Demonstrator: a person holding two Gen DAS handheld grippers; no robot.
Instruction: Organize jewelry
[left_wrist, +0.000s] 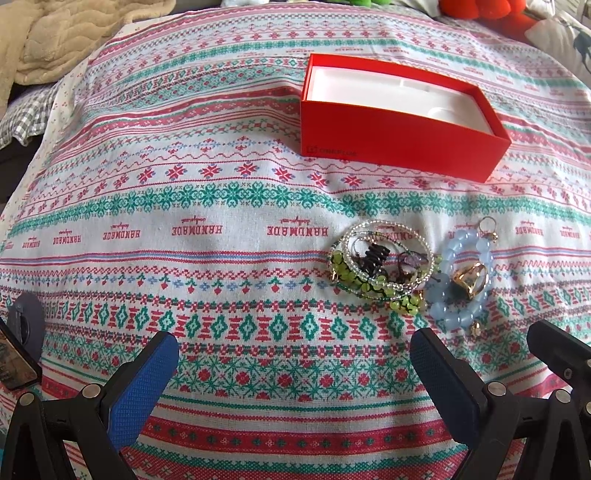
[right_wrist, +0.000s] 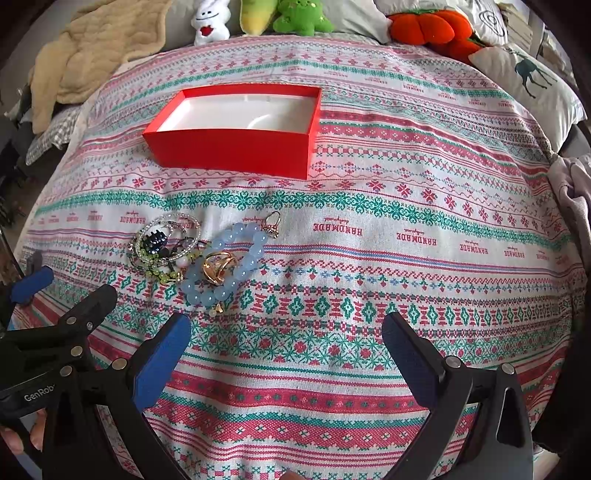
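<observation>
Both hand-held grippers, left (left_wrist: 293, 363) and right (right_wrist: 286, 345), gape wide and empty above the patterned cloth (right_wrist: 369, 258), near the jewelry pile (right_wrist: 195, 254); red box (right_wrist: 236, 147) beyond.

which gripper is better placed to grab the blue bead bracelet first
Probably the right gripper: open, and the blue bead bracelet lies just ahead of its left finger. From the left gripper, also open, it sits beyond the right finger.
</observation>
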